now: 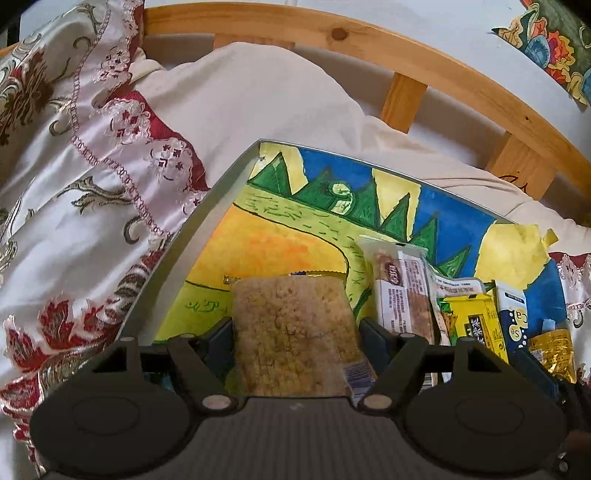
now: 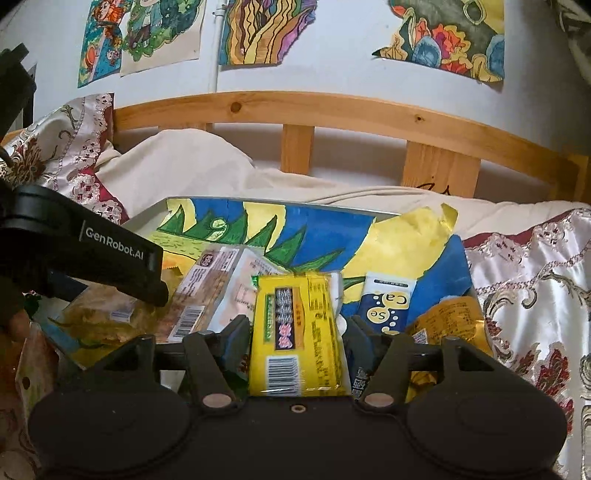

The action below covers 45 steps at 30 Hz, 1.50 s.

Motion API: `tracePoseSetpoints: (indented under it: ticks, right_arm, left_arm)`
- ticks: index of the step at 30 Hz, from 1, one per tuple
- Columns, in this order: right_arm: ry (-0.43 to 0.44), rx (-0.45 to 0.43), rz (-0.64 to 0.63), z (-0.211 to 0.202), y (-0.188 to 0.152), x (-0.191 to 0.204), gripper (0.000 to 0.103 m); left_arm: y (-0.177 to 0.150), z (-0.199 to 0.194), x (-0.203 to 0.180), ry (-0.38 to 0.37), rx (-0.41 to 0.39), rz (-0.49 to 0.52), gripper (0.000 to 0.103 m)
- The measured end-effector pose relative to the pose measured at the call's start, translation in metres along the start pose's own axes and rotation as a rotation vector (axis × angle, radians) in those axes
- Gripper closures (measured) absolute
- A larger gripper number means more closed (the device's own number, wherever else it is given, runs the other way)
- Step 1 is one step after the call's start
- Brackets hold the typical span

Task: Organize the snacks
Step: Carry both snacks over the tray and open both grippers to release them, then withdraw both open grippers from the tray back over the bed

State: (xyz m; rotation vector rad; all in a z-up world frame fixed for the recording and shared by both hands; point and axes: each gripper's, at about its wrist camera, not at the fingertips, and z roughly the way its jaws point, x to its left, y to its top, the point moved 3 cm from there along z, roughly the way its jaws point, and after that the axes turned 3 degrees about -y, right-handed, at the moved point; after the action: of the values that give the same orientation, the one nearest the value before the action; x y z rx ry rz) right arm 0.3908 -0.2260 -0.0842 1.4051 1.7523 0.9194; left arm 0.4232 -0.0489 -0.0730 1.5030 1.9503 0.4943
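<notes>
My left gripper [image 1: 295, 328] is shut on a clear-wrapped brown rice-crisp snack bar [image 1: 291, 332], held over the tray's near edge. My right gripper [image 2: 297, 326] is shut on a yellow snack packet [image 2: 295, 328] with dark lettering and a barcode. The tray [image 1: 192, 236] is grey-rimmed and lined with a colourful drawing. On it lie a white-and-brown biscuit pack [image 1: 404, 295], the yellow packet [image 1: 476, 321], a blue-white "Ca Se" sachet [image 2: 388, 302] and a gold pouch [image 2: 450, 321]. The left gripper's body [image 2: 85, 251] shows at the left of the right wrist view.
The tray [image 2: 147, 218] rests on a bed with a cream pillow [image 1: 258, 103] and a floral red-and-white cover [image 1: 74, 184]. A wooden headboard [image 2: 295, 110] and a white wall with drawings [image 2: 258, 29] stand behind.
</notes>
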Motion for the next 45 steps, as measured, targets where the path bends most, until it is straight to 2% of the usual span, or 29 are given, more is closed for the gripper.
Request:
tracePoseSetpoints:
  ticks: [3, 8, 15, 19, 24, 29, 37, 45]
  right_arm:
    - [-0.007, -0.017, 0.008, -0.007, 0.004, -0.001, 0.031]
    - [-0.028, -0.080, 0.014, -0.034, 0.016, -0.002, 0.019]
    - [-0.066, -0.196, 0.029, -0.094, 0.038, -0.007, 0.007]
    - [-0.071, -0.258, 0.042, -0.132, 0.051, -0.008, 0.003]
    - [-0.069, -0.316, 0.059, -0.178, 0.060, -0.004, 0.001]
    - [-0.067, -0.336, 0.087, -0.216, 0.058, 0.000, 0.001]
    - [-0.059, -0.330, 0.111, -0.265, 0.035, 0.007, 0.001]
    - [-0.056, -0.336, 0.097, -0.310, -0.002, 0.023, 0.001]
  left_arm:
    - [0.001, -0.009, 0.001, -0.010, -0.019, -0.012, 0.016]
    - [0.006, -0.038, 0.000, -0.035, -0.082, 0.006, 0.011]
    - [0.007, -0.107, 0.010, -0.044, -0.254, 0.004, 0.001]
    - [0.004, -0.148, 0.015, -0.035, -0.332, 0.026, 0.001]
    - [-0.008, -0.197, 0.018, -0.015, -0.411, 0.088, 0.001]
    - [-0.028, -0.236, 0.022, 0.008, -0.464, 0.136, 0.001]
    - [-0.071, -0.286, 0.031, 0.030, -0.523, 0.199, 0.001]
    - [-0.113, -0.306, 0.044, 0.031, -0.543, 0.245, 0.000]
